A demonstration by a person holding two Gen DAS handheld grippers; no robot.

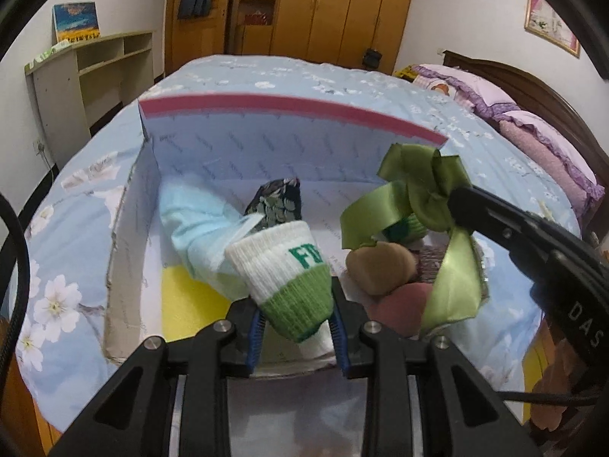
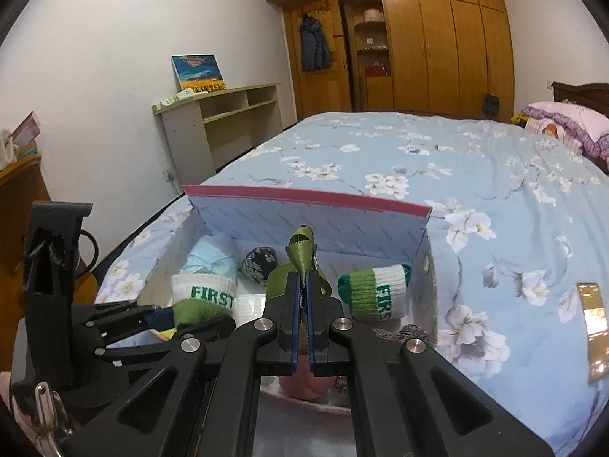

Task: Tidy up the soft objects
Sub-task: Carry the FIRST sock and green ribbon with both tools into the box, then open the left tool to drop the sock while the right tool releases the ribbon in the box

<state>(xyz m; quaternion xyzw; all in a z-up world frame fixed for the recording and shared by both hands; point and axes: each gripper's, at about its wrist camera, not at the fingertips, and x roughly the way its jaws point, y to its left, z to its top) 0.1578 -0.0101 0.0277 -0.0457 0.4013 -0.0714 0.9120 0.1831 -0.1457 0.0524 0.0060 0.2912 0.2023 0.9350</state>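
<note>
Rolled sock [image 1: 289, 278] is lying lengthwise along the left gripper [image 1: 298, 327] fingers, white cuff pointing into the box [image 1: 289, 144], green end clamped between the pads. Two such socks are showing; the second [image 2: 375, 291] is resting inside, at right. Right gripper [image 2: 303, 297] is pinching the green ribbon [image 2: 302, 251] above the box, which sits on the bed [image 2: 475, 175].
</note>
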